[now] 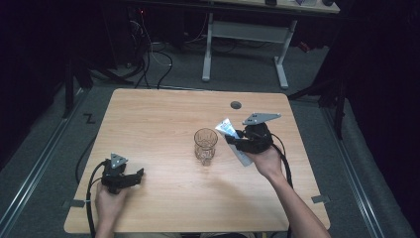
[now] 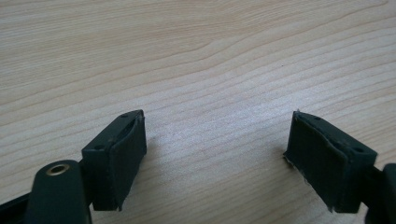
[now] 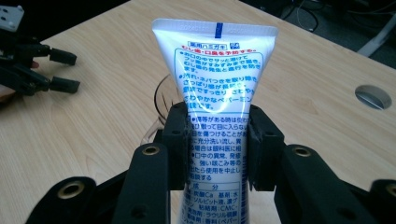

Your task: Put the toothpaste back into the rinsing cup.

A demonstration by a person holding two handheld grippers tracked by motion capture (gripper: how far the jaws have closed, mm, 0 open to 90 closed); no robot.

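Note:
A white toothpaste tube (image 3: 215, 88) with blue and red print is clamped between the pads of my right gripper (image 3: 217, 149), flat crimped end pointing away. In the high view that gripper (image 1: 236, 138) holds the tube (image 1: 228, 128) above the table, just right of a clear drinking glass (image 1: 205, 145) that stands upright at mid-table. The glass's rim (image 3: 161, 100) peeks out behind the tube. My left gripper (image 1: 134, 176) rests near the front left of the table, jaws wide apart over bare wood with nothing between the pads (image 2: 119, 161).
The wooden table (image 1: 163, 114) has a round cable hole (image 1: 236, 104) near its far edge. A pale flat object (image 1: 242, 157) lies on the table under the right hand. Beyond the table stand a desk frame and loose cables on the floor.

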